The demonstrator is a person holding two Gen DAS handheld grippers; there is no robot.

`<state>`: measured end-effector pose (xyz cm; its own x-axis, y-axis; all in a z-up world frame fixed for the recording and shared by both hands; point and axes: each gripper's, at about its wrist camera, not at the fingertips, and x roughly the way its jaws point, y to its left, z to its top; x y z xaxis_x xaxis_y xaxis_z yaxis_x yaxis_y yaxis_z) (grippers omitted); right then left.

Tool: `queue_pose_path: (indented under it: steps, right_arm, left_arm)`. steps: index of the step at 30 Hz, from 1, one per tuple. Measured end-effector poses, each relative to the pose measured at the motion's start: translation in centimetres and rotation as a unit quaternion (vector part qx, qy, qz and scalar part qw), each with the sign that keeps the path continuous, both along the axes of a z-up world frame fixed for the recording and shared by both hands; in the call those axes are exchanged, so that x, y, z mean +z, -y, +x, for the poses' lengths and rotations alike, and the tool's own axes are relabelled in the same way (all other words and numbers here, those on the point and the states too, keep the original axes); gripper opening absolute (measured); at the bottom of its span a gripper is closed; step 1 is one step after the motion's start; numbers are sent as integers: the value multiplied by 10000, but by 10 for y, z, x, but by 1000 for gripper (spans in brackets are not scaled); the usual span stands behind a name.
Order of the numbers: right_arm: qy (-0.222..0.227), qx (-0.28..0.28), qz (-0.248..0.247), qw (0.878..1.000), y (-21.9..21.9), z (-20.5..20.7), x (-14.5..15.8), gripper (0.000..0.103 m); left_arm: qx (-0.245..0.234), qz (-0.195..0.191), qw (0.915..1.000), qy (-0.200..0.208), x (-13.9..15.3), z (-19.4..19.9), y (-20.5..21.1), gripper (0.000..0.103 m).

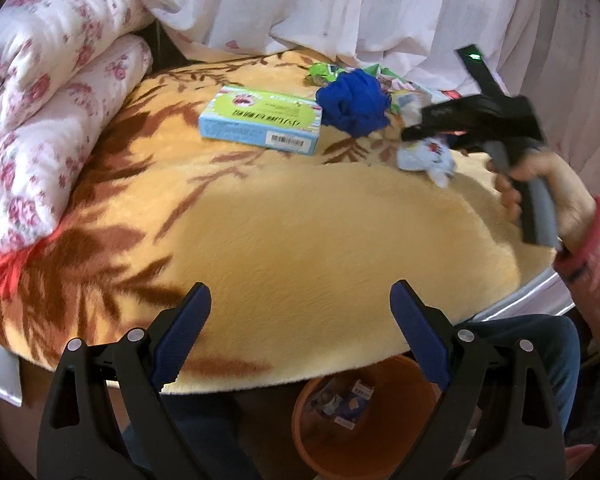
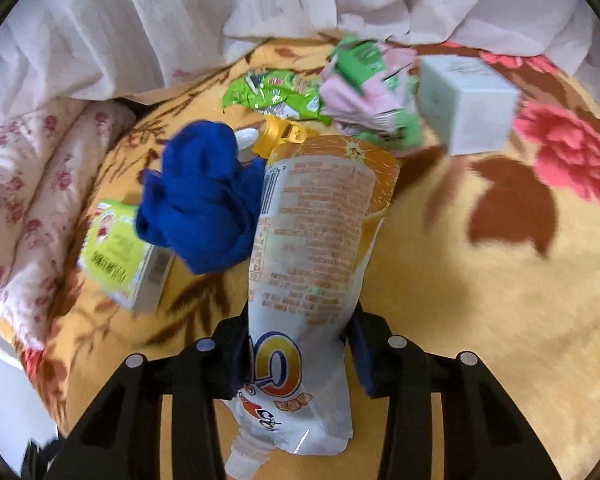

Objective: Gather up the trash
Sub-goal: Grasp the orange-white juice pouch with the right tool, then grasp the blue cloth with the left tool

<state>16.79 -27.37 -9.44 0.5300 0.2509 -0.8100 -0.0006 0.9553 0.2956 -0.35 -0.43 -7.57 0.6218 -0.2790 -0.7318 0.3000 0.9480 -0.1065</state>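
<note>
My right gripper (image 2: 300, 356) is shut on a white and orange drink pouch (image 2: 316, 232), held above the yellow flowered blanket (image 2: 480, 320). In the left wrist view the right gripper (image 1: 416, 132) shows at the right with a pale crumpled pouch (image 1: 424, 158) under it. My left gripper (image 1: 300, 312) is open and empty over the blanket's near edge. Trash lies at the far side: a blue and green box (image 1: 260, 120) (image 2: 120, 256), a green wrapper (image 2: 272, 96), a pink and green crumpled pack (image 2: 368, 92), and a white box (image 2: 464, 104).
An orange bin (image 1: 364, 420) with some trash inside stands on the floor below the blanket's near edge. A blue crumpled cloth (image 1: 354, 102) (image 2: 204, 200) lies among the trash. A flowered quilt (image 1: 40, 120) is rolled at the left; white sheets (image 1: 340, 4) lie behind.
</note>
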Motion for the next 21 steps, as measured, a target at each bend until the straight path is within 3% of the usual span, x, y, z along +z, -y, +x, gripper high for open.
queue_pose_path:
  steps: [10, 15, 21]
  right_arm:
    - [730, 38, 207, 9971, 45, -95, 41, 41]
    - [930, 5, 426, 9948, 66, -131, 50, 41]
    - [1074, -25, 327, 9937, 77, -160, 55, 41]
  left_arm:
    - [-502, 5, 9983, 295, 21, 62, 55, 89]
    - [-751, -86, 9967, 301, 24, 101, 91, 89]
    - [-803, 61, 9965, 221, 19, 153, 133, 89]
